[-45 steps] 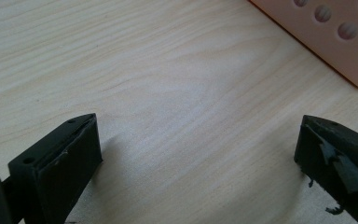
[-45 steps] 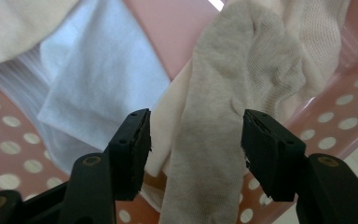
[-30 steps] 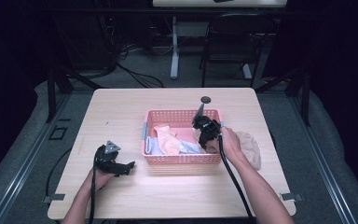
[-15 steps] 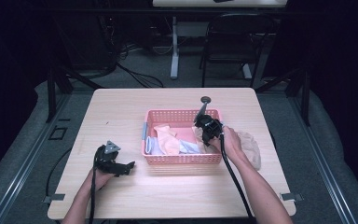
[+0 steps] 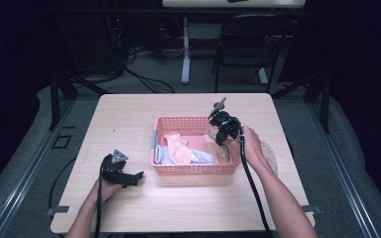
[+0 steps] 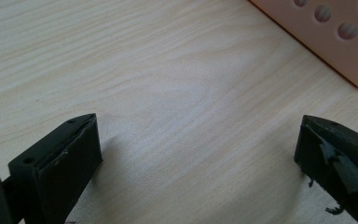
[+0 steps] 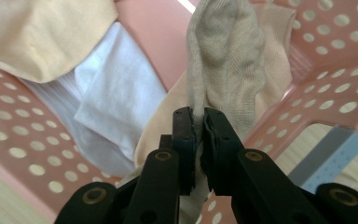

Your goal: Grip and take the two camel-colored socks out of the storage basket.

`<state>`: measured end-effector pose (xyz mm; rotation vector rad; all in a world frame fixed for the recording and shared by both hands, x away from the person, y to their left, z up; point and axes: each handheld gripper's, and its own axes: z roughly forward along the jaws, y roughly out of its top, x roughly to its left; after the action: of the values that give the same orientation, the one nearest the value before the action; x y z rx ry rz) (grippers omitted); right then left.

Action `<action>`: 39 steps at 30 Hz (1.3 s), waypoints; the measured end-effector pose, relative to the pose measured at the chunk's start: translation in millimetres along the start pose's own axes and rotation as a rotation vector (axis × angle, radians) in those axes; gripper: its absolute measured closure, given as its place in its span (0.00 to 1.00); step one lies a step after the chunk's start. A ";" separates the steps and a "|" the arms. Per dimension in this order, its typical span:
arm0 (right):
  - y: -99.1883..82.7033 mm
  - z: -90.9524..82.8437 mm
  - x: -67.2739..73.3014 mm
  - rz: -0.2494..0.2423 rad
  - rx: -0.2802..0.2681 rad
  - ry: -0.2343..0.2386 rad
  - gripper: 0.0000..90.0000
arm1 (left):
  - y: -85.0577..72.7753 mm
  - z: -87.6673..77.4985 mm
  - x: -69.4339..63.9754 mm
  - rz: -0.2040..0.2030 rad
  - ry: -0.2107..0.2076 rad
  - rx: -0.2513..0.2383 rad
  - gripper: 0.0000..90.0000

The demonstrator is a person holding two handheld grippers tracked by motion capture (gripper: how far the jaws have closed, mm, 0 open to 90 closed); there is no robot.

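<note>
While the person's left hand rests low on the wooden table (image 5: pixel 129 208), the high view shows the left gripper (image 5: pixel 135 177) lying idle beside the pink basket (image 5: pixel 194 170), apparently parked out of the way so the other hand can work. Over the basket's right end, the right gripper (image 5: pixel 218 141) points down with a grey-beige sock (image 5: pixel 222 151) hanging from it. The basket holds a peach cloth (image 5: pixel 177 147) and a white cloth (image 5: pixel 166 156), and another pale garment (image 5: pixel 269 151) lies on the table just to its right, perhaps the start of a sorted pile.

Seen along the left gripper view, its two black jaws stand wide apart over bare wood with nothing between them, and a corner of the basket wall (image 6: pixel 335 42) is near.

Looking down the right gripper view, the jaws have just been closing and are now pinched tight on a fold of the sock (image 7: pixel 228 70), which drapes away over the basket floor. Gripping a thin fold of knit lets the sock come up alone, free of the white cloth (image 7: pixel 116 98) and the peach cloth (image 7: pixel 42 32) beside it.
</note>
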<state>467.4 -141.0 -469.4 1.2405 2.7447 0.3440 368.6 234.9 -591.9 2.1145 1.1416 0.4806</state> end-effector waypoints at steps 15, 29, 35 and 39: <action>-0.9 -41.6 6.2 -0.030 -0.072 -0.027 0.93 | 0.0 0.0 0.1 0.001 0.000 0.000 0.00; -18.7 -83.2 4.7 -0.038 -0.129 -0.051 0.92 | 0.0 0.0 0.0 0.000 0.000 0.000 0.00; -34.1 -99.7 -5.4 -0.019 -0.151 -0.068 0.92 | 0.0 -0.1 0.2 0.003 0.000 0.000 0.00; -47.0 -108.5 -13.9 0.010 -0.171 -0.073 0.92 | 0.0 -0.1 0.1 0.001 0.000 0.001 0.00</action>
<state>421.7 -198.9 -376.1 1.1989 2.5871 0.5123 368.6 234.9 -591.9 2.1159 1.1404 0.4811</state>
